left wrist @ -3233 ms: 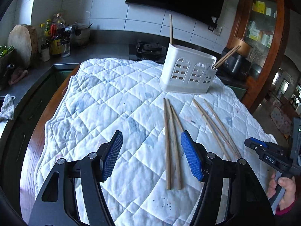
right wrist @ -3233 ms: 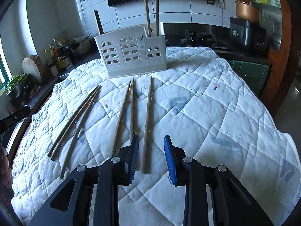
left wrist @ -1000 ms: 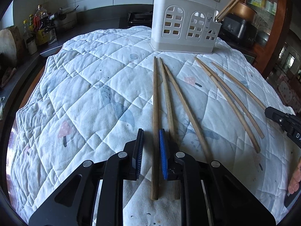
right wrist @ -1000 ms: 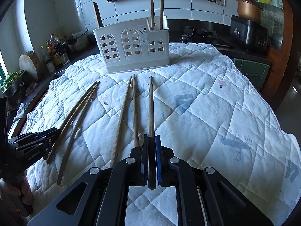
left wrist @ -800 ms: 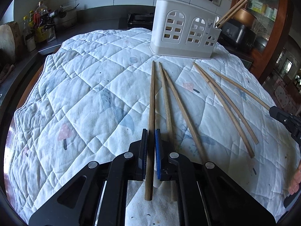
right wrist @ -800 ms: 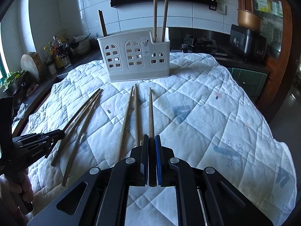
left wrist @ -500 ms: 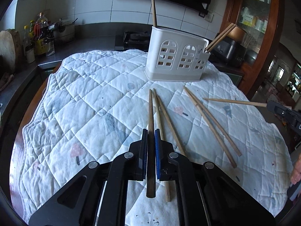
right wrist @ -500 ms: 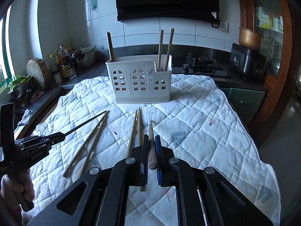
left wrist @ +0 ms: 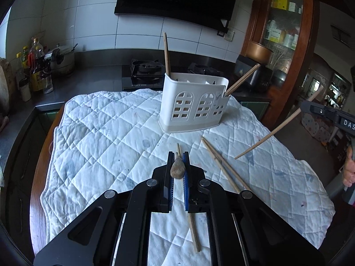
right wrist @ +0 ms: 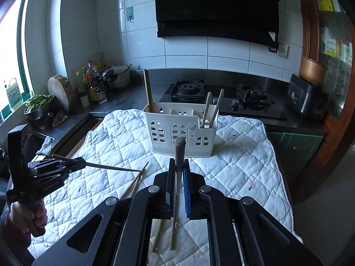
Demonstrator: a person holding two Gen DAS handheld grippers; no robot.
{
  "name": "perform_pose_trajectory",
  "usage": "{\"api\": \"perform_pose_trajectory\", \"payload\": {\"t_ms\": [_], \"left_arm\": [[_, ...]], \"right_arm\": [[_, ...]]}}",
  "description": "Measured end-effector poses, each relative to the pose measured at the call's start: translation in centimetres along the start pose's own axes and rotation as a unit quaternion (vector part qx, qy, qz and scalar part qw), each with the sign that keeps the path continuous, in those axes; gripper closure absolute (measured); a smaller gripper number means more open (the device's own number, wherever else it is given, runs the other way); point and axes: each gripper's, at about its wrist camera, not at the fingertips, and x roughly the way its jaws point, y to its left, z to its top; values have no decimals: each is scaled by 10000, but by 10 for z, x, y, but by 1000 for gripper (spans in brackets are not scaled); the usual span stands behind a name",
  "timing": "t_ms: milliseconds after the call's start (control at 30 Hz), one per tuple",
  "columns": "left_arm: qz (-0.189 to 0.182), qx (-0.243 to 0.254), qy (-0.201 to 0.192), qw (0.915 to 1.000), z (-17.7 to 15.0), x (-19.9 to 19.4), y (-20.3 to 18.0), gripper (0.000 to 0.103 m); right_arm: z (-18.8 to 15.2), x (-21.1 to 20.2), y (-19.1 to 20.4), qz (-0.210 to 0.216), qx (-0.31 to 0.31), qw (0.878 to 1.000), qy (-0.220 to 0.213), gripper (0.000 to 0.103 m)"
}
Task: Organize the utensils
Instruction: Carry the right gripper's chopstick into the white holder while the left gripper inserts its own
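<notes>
Left wrist view: left gripper (left wrist: pixel 177 166) pinches chopstick (left wrist: pixel 177 170) near thick end; right gripper (right wrist: pixel 177 173) pinches another (right wrist: pixel 179 153). Light, stiff, smooth wood, prob swivels if clamped off-center.

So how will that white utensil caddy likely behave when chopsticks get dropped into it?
The white utensil caddy looks like thin perforated plastic, so probably light. It stands on a soft quilted cloth, so a sideways nudge might shift or tip it. Its base looks broad, so straight-down drops should be fine.

white arch-windowed caddy (left wrist: pixel 193 102), blue-smudged white quilted cloth (left wrist: pixel 106 133), tan chopsticks (left wrist: pixel 224 168)
</notes>
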Motion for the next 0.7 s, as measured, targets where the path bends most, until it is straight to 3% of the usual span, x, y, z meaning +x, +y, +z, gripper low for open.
{"api": "perform_pose_trajectory", "payload": {"t_ms": [267,467,700], "left_arm": [[-198,285,-41,9994,44,1,-5,97],[-243,461,-170,9985,80,0,-11,97],[-186,672,-772,9946,144,-16,-22,97]], "right_arm": [[75,-3,-12,180,86,9998,-90,96],[126,4,-24,-26,159,9995,-260,96],[152,36,-41,-454,260,9984,-219,96]]}}
